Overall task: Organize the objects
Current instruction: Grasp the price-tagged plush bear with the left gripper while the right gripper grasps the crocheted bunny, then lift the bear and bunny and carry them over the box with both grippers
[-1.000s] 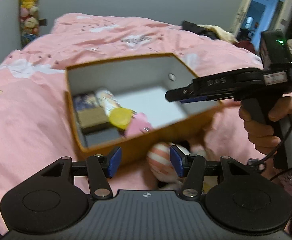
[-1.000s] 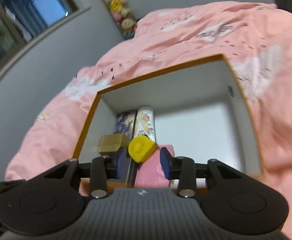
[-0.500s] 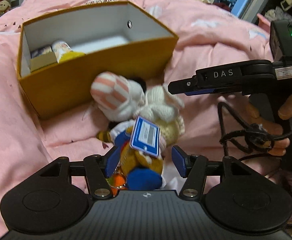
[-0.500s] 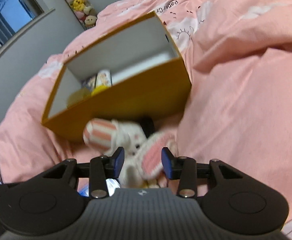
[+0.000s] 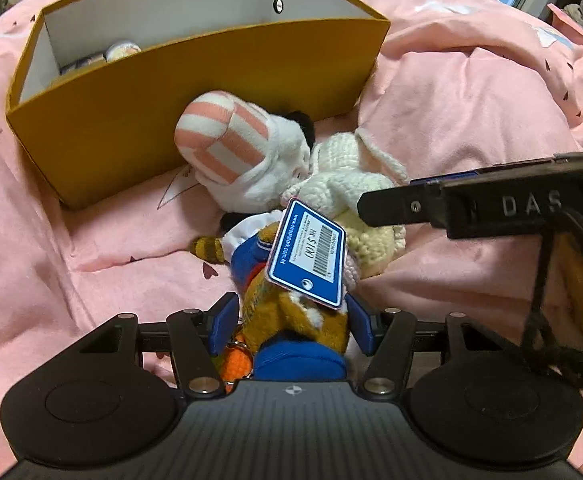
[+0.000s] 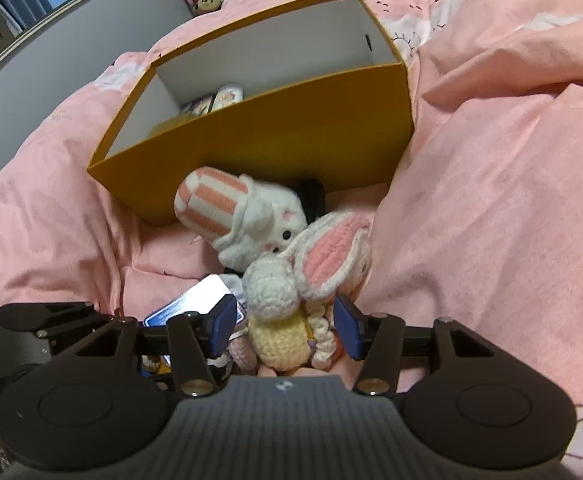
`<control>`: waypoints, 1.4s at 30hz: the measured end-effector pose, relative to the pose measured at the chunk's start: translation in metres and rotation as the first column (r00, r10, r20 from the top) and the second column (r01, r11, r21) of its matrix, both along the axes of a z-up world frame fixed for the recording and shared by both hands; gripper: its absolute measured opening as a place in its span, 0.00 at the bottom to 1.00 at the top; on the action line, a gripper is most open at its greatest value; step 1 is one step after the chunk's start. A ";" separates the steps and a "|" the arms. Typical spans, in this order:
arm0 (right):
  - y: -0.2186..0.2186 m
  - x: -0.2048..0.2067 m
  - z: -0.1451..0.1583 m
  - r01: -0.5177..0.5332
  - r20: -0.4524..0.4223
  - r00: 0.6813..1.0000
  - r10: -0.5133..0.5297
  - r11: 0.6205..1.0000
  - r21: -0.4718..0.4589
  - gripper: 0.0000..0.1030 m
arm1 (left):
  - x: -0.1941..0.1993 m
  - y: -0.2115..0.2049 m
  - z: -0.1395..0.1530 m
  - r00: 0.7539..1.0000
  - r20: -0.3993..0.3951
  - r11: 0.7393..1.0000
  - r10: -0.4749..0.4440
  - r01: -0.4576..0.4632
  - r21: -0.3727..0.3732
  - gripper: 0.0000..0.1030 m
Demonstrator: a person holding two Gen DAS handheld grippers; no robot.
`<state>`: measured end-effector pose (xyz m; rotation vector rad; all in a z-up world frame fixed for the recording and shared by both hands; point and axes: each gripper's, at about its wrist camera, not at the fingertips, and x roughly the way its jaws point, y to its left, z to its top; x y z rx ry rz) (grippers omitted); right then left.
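So the bedspread point(image 5: 471, 92) is pink with paler patches and tiny dark specks, and the box point(image 5: 195, 92) sitting on it is mustard yellow outside and plain white inside. The plush toy point(image 5: 231, 148) has a pink-and-white striped hat on a white head, the crochet bunny point(image 6: 287, 308) is cream and pale yellow with pink inside its ear, and the other toy point(image 5: 291, 320) is orange-brown with blue clothes and a brown-and-yellow striped tail. Its tag point(image 5: 309, 258) is blue with a white panel and black barcode, and both grippers are black with blue pads point(image 5: 223, 326).
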<state>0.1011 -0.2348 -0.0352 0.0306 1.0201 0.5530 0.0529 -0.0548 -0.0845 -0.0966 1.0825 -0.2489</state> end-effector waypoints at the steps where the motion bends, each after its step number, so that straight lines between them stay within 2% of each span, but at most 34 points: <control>1: 0.001 -0.001 -0.001 -0.005 0.002 1.000 0.005 1.000 -0.004 0.58 | 0.000 0.000 -0.001 1.000 -0.003 1.000 -0.001 0.001 -0.003 0.67; 4: 0.005 -0.001 -0.004 -0.028 -0.002 1.000 0.028 1.000 -0.015 0.66 | 0.000 0.002 0.001 1.000 -0.016 1.000 0.002 -0.002 -0.014 0.66; 6: 0.009 0.001 -0.007 -0.038 -0.010 0.999 0.037 0.998 -0.042 0.66 | 0.000 0.003 0.003 1.000 -0.027 1.000 -0.001 0.000 -0.018 0.61; 13: 0.020 0.007 -0.021 -0.060 -0.012 0.998 0.059 0.991 -0.123 0.66 | -0.005 0.021 0.014 0.999 -0.037 0.999 0.036 -0.036 -0.018 0.57; 18: 0.025 0.020 -0.033 -0.057 -0.051 0.997 0.051 0.991 -0.120 0.65 | 0.004 0.019 0.005 0.997 -0.066 0.999 0.027 -0.029 -0.021 0.69; 22: 0.020 0.030 -0.040 -0.026 -0.089 0.996 0.019 0.997 -0.074 0.64 | 0.013 0.011 -0.003 0.997 -0.077 1.000 -0.002 0.001 -0.017 0.72; 29: 0.020 0.033 -0.044 -0.021 -0.095 0.995 0.015 0.998 -0.066 0.62 | 0.025 0.013 -0.021 0.992 -0.123 0.996 -0.007 -0.004 -0.094 0.74; 32: 0.021 0.033 -0.045 -0.019 -0.093 0.996 0.013 0.998 -0.062 0.61 | 0.025 0.013 -0.020 0.992 -0.126 0.994 -0.015 0.001 -0.114 0.64; 38: 0.020 0.026 -0.035 -0.021 -0.061 0.998 0.017 0.998 -0.066 0.57 | 0.015 0.015 -0.009 0.993 -0.115 0.994 -0.016 0.003 -0.105 0.59; 42: 0.016 0.020 -0.025 -0.018 -0.038 0.999 0.016 0.998 -0.056 0.55 | 0.005 0.032 -0.003 0.993 -0.116 0.983 0.030 -0.051 -0.179 0.59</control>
